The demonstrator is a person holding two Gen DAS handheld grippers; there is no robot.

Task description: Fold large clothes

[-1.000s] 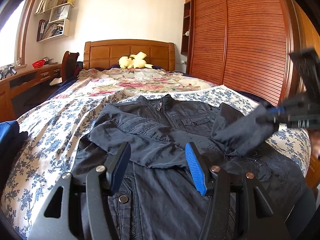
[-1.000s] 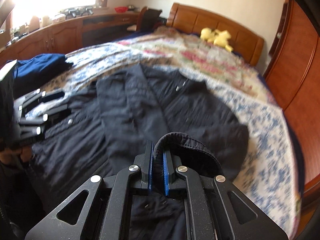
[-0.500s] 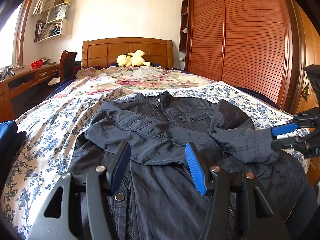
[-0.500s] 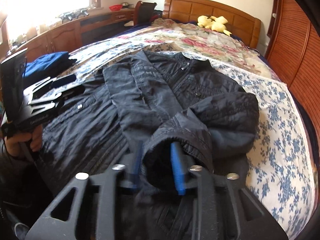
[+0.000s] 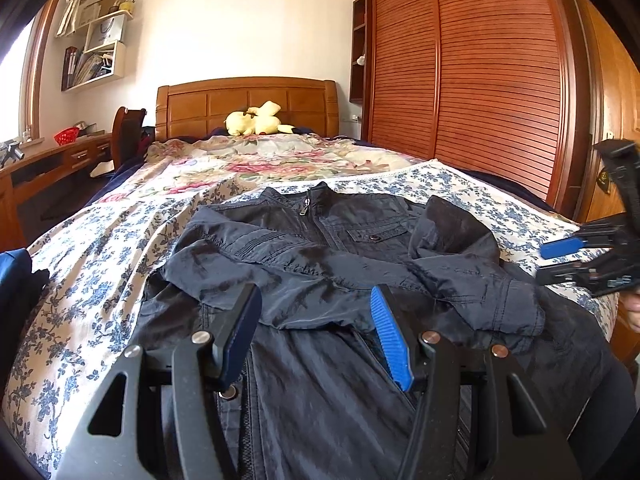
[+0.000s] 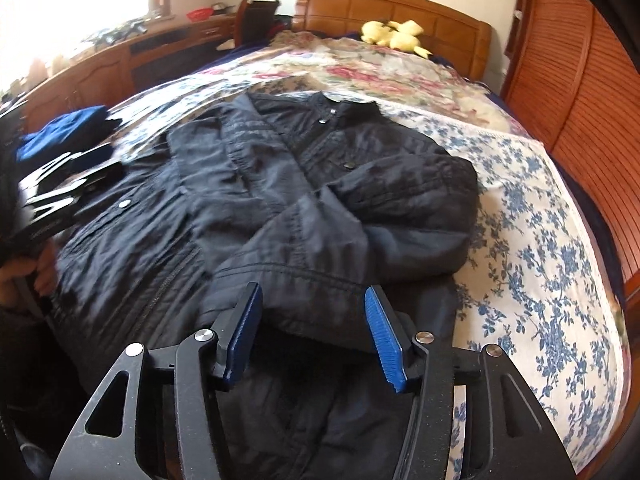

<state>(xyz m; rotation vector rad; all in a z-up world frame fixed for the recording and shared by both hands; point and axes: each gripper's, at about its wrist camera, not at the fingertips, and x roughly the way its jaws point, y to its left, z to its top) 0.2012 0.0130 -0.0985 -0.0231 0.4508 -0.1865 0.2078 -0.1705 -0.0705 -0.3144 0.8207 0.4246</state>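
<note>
Bed [image 5: 100, 264] under blue-floral sheet fills the room, louvred wardrobe [image 5: 480, 80] on one side of it, desk [image 6: 100, 64] on the other. Dark jacket [image 5: 320, 264] flat on bed's near end, both sleeves folded across. My left gripper [image 5: 316, 332] jaws apart, empty. Right gripper [image 6: 312, 332] jaws just opening (cuff between them, unpinched).

The left gripper [image 5: 316, 332] fills the lower middle of its own view, its fingers [image 5: 390, 336] spread apart and pinching nothing, pointing forward and slightly down. In the right wrist view it sits at the left edge, gripped by a bare hand [image 6: 24, 276] (only partly in frame). The right gripper [image 6: 312, 336] points more steeply down; its jaws have just been opening and nothing is pressed between them. From the left wrist view it juts in at the right edge.
</note>
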